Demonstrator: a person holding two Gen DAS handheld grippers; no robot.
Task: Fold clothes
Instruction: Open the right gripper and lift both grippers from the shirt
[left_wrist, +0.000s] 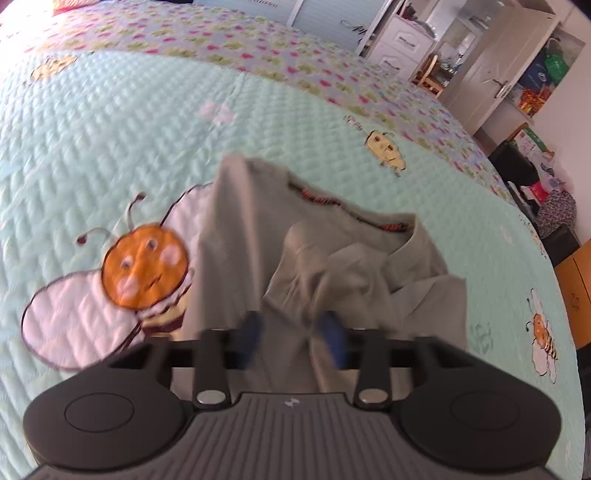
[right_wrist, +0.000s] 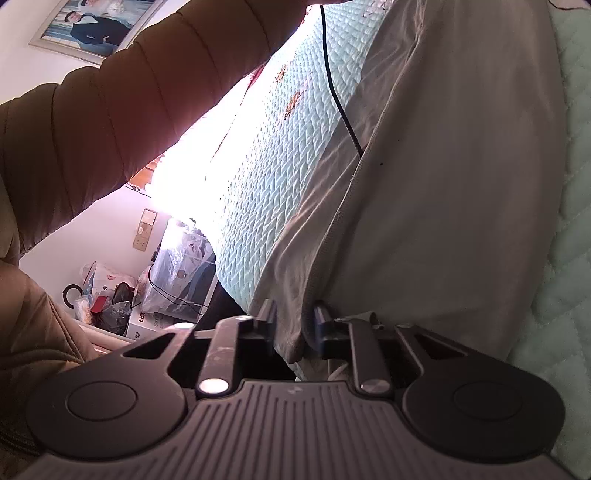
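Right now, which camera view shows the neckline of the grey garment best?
The left wrist view: the neckline of the grey garment lies in plain sight there, with its dark inner band, although slightly blurred. The right wrist view shows only plain grey cloth close up, without a neckline.

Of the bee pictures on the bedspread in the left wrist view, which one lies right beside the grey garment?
The large orange-faced bee, left of the grey garment, whose edge overlaps its wing. The small bee and the pale yellow one lie clear of it.
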